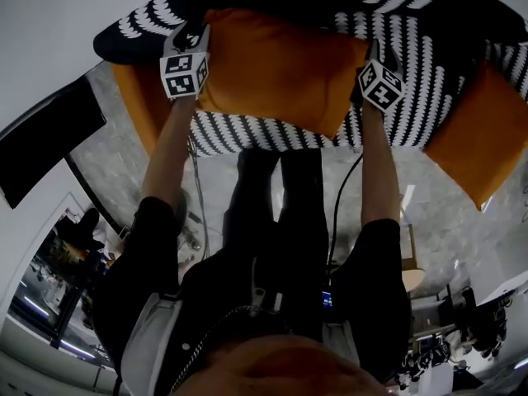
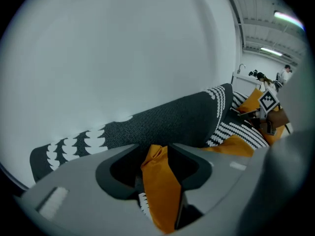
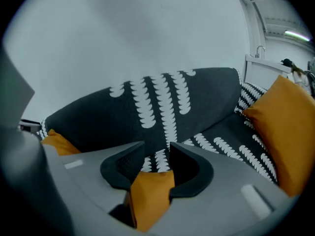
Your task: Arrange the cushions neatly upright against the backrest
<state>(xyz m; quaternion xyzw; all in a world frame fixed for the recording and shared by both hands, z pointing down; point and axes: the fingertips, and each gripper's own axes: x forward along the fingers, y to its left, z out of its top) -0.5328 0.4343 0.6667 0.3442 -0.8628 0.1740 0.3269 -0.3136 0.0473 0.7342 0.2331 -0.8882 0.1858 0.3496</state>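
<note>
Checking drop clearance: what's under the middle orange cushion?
Around the cushion only the patterned sofa shows; whatever lies directly beneath is covered.

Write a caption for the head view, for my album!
Left gripper and right gripper at corners of the middle orange cushion on a patterned sofa.

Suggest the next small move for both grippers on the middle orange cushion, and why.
Probably draw both grippers straight back: the left gripper and right gripper stand open around corners of the orange cushion, which seems already set against the backrest.
</note>
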